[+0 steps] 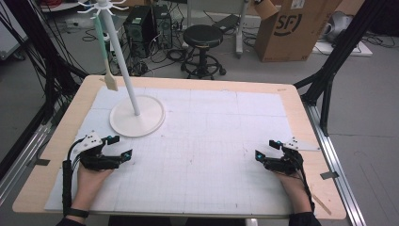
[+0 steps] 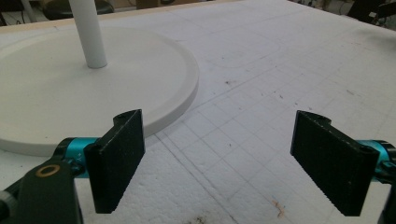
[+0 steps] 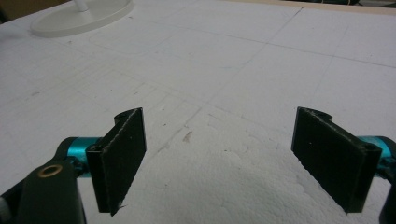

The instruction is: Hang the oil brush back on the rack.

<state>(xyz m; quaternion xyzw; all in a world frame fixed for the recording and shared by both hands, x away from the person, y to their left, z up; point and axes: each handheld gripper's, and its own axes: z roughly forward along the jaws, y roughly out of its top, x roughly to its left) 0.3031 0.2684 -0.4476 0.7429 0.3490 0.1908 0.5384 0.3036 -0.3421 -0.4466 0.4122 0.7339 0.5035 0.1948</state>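
Note:
A white stand with a round base (image 1: 137,117) and a tall pole (image 1: 121,56) rises at the back left of the white gridded mat. From a hook at its top hangs a spatula with a green handle (image 1: 104,52) and a cream blade. My left gripper (image 1: 119,147) rests low on the mat just in front of the base, open, with nothing between its jaws (image 2: 219,158); the base rim (image 2: 187,93) lies close ahead of it. My right gripper (image 1: 267,149) rests at the mat's right side, open and empty (image 3: 219,158).
The white mat (image 1: 211,141) covers a wooden table (image 1: 301,117). Beyond the far edge stand a black stool (image 1: 202,42), computer towers (image 1: 146,28) and a cardboard box (image 1: 291,28). Black frame legs (image 1: 329,80) stand at the right.

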